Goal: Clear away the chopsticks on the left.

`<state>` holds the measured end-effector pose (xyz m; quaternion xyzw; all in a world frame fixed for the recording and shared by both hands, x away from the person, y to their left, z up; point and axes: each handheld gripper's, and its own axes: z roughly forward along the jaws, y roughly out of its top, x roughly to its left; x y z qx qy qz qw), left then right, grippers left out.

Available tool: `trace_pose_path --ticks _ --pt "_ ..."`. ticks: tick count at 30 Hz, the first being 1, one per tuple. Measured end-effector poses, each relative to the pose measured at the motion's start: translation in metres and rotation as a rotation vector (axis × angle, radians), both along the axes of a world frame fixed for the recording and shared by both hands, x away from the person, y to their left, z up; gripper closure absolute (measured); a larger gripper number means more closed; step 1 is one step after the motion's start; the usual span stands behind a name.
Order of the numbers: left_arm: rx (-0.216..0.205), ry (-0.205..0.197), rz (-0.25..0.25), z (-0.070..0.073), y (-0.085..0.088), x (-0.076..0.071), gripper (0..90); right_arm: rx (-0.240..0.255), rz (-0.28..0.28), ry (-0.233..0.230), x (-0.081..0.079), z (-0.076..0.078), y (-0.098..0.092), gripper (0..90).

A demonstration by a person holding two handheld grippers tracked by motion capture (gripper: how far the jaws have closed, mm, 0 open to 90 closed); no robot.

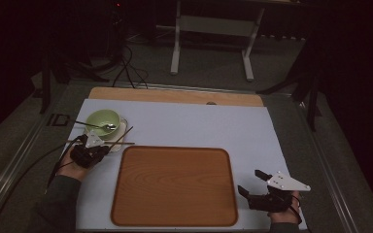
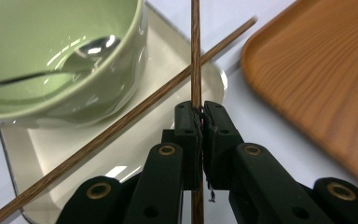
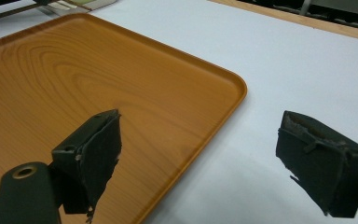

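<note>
One chopstick (image 2: 196,56) is pinched in the left claw (image 2: 198,112), its mate (image 2: 121,123) just beside, seemingly bound for the tray (image 1: 175,187) near the wide-open right claw (image 1: 250,182).

Thin brown wooden chopstick (image 2: 196,56), crossing second chopstick (image 2: 121,123) over pale dish (image 2: 135,154).

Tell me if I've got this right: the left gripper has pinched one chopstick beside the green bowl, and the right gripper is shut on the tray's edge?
Not quite. The right gripper is open, jaws wide apart over the tray corner, holding nothing, as the right gripper view shows. The left gripper does pinch a chopstick beside the green bowl.
</note>
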<state>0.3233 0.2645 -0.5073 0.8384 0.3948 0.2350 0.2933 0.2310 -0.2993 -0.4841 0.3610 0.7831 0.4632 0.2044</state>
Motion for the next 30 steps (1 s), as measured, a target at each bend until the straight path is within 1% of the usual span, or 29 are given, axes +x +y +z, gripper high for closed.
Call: trace_pose_path --ticks 2,3,4,7,14,15,16,17,18,20,23,27,30 --pt "-0.029 -0.010 0.002 0.007 -0.001 -0.004 85.9 0.000 0.000 0.000 0.000 0.000 0.000 13.7" --pt "-0.029 -0.010 0.002 0.007 -0.001 -0.004 86.0 0.000 -0.001 0.000 0.000 0.000 0.000 13.7" --pt "-0.048 -0.012 0.003 0.010 -0.002 -0.006 86.0 0.002 -0.001 -0.001 0.000 0.000 0.000 13.7" --pt "-0.069 -0.027 0.006 0.019 -0.005 -0.012 86.0 0.001 -0.001 -0.002 0.000 0.000 0.000 13.7" --pt "-0.113 -0.046 -0.001 0.034 -0.015 -0.021 85.9 0.004 -0.002 -0.007 -0.001 0.001 0.000 13.7" --pt "-0.117 -0.050 -0.009 0.037 -0.017 -0.023 85.9 0.005 -0.003 -0.008 -0.001 0.001 -0.001 13.7" --pt "-0.117 -0.050 -0.009 0.037 -0.017 -0.023 86.0 0.005 -0.003 -0.008 -0.001 0.001 -0.001 13.7" --pt "-0.119 -0.062 -0.025 0.043 -0.024 -0.027 86.0 0.005 -0.005 -0.010 -0.001 0.001 -0.001 13.7" --pt "-0.119 -0.062 -0.025 0.043 -0.024 -0.027 85.9 0.005 -0.005 -0.010 -0.001 0.001 -0.001 13.7" --pt "-0.122 -0.074 -0.042 0.049 -0.031 -0.031 86.0 0.006 -0.006 -0.012 -0.001 0.002 -0.001 13.7" --pt "-0.128 -0.081 -0.053 0.052 -0.036 -0.034 86.0 0.007 -0.007 -0.015 -0.002 0.002 -0.001 13.7" --pt "-0.159 -0.097 -0.066 0.059 -0.043 -0.040 86.0 0.006 -0.008 -0.017 -0.002 0.002 -0.002 13.7" --pt "-0.170 -0.103 -0.071 0.062 -0.045 -0.043 86.0 0.006 -0.007 -0.016 -0.002 0.002 -0.002 13.7"
